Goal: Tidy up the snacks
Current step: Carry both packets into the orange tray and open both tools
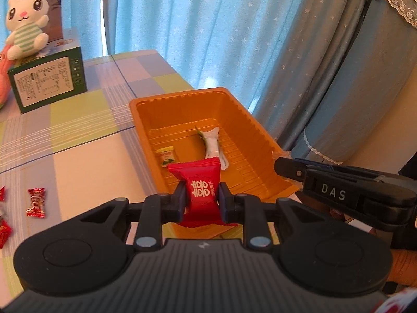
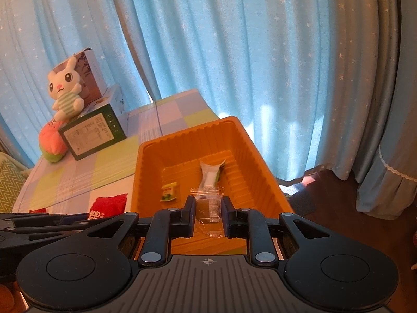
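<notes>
An orange plastic tray (image 1: 242, 120) stands on the checked tablecloth; it also shows in the right wrist view (image 2: 148, 172). In it lie a small yellow-green packet (image 1: 166, 156) and a long white-green packet (image 1: 213, 143). My left gripper (image 1: 202, 200) is shut on a red candy packet (image 1: 200, 195) and holds it at the tray's near rim. My right gripper (image 2: 208, 210) holds a clear-wrapped snack (image 2: 207, 206) between its fingers over the tray's near end. The right gripper also shows at the tray's right corner in the left wrist view (image 1: 286, 167).
Several red wrapped candies (image 1: 36, 202) lie on the table left of the tray. A green box (image 1: 49, 80) with a white plush rabbit (image 1: 26, 18) on it stands at the back left. Blue curtains hang behind. The table edge runs right of the tray.
</notes>
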`<action>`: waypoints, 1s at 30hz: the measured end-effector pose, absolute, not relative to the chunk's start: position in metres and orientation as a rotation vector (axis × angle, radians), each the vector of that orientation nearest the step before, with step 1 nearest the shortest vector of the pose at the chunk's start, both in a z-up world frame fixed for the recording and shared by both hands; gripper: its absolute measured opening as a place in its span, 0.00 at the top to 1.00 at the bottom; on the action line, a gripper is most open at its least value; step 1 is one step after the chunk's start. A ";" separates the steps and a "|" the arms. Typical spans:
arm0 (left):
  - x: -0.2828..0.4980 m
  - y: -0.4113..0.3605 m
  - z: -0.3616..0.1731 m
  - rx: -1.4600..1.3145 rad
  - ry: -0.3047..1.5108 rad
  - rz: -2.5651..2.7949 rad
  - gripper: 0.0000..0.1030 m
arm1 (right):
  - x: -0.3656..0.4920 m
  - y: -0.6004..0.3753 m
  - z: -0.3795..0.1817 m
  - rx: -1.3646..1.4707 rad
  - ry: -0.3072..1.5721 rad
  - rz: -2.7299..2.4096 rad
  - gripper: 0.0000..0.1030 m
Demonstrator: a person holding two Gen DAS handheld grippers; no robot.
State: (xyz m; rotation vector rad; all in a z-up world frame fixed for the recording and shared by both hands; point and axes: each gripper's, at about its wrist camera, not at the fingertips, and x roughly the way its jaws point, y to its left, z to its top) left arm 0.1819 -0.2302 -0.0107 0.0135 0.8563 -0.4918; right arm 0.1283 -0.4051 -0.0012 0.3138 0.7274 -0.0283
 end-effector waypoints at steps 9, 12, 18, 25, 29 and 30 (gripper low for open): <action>0.204 -0.243 -0.024 -0.013 0.862 -0.494 0.72 | 0.137 -0.420 -0.005 0.328 0.727 -0.049 0.80; 0.203 -0.241 -0.026 -0.002 0.866 -0.489 0.68 | 0.137 -0.422 -0.007 0.333 0.731 -0.048 0.80; 0.193 -0.224 -0.028 -0.024 0.874 -0.453 0.68 | 0.141 -0.421 -0.012 0.347 0.745 -0.038 0.80; 0.183 -0.201 -0.028 -0.042 0.877 -0.407 0.67 | 0.152 -0.415 -0.014 0.369 0.753 -0.003 0.80; 0.181 -0.192 -0.027 -0.054 0.871 -0.386 0.67 | 0.160 -0.413 -0.017 0.396 0.754 0.025 0.79; 0.181 -0.190 -0.027 -0.054 0.868 -0.381 0.67 | 0.162 -0.413 -0.018 0.411 0.760 0.026 0.79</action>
